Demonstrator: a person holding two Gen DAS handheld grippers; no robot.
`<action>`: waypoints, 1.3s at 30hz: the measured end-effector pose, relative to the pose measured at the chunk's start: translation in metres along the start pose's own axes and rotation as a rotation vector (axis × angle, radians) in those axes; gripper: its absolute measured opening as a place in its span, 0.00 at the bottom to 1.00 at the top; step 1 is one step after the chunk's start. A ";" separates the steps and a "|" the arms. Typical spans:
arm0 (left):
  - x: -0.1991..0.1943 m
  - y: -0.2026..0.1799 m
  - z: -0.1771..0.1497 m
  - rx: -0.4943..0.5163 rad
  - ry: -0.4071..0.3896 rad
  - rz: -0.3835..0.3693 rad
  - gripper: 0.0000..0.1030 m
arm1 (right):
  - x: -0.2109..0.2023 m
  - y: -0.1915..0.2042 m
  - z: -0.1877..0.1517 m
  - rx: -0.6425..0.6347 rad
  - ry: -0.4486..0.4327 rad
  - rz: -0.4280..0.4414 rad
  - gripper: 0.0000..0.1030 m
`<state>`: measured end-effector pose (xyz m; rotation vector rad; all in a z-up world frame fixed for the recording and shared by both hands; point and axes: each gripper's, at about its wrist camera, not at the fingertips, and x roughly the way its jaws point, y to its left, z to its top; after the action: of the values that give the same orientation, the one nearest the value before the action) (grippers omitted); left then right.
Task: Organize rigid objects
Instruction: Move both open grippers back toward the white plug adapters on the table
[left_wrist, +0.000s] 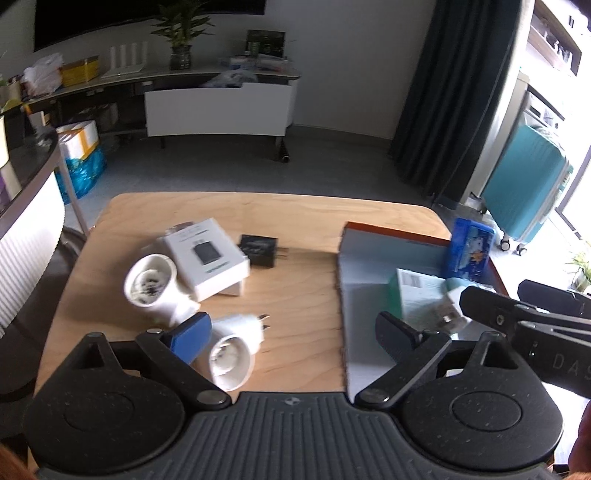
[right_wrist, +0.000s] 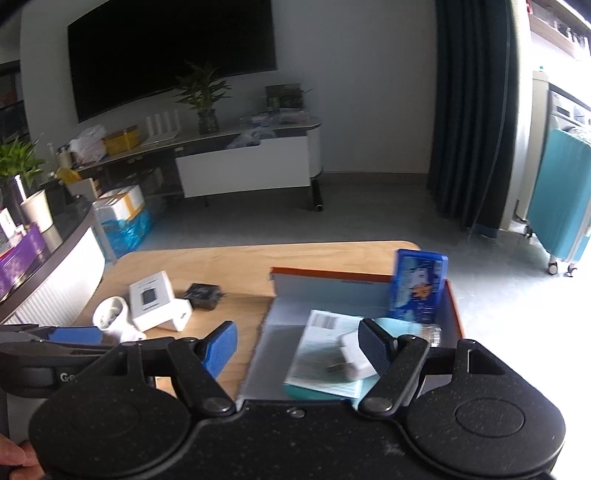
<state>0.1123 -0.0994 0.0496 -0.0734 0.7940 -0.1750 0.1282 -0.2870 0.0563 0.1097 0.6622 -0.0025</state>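
Note:
On the wooden table (left_wrist: 295, 288) lie a white product box (left_wrist: 207, 258), a black plug charger (left_wrist: 258, 249) and two white round adapters (left_wrist: 151, 284) (left_wrist: 232, 347). At the right stands an orange-edged open box (left_wrist: 369, 258) with a grey floor. In it are an upright blue box (right_wrist: 419, 288), a flat teal-and-white box (right_wrist: 325, 354) and a white charger (right_wrist: 354, 358). My left gripper (left_wrist: 291, 330) is open over the table's front, and the nearer adapter lies just inside its blue finger. My right gripper (right_wrist: 297, 345) is open above the box's contents, holding nothing.
The right gripper's black fingers (left_wrist: 480, 302) reach in over the box's right side in the left wrist view. Beyond the table are grey floor, a low white cabinet (left_wrist: 218, 110), a dark curtain (left_wrist: 443, 92) and a teal suitcase (left_wrist: 524, 192). A curved counter (right_wrist: 55, 251) stands at the left.

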 end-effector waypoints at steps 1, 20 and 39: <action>-0.001 0.004 0.000 -0.005 -0.001 0.004 0.95 | 0.001 0.004 0.000 -0.005 0.001 0.007 0.84; -0.010 0.070 -0.008 -0.095 -0.016 0.044 0.95 | 0.022 0.066 -0.003 -0.075 0.040 0.090 0.84; 0.009 0.115 -0.021 -0.154 0.006 0.066 0.98 | 0.039 0.089 -0.018 -0.105 0.083 0.147 0.84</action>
<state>0.1184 0.0124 0.0135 -0.1915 0.8143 -0.0512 0.1509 -0.1957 0.0270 0.0577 0.7345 0.1790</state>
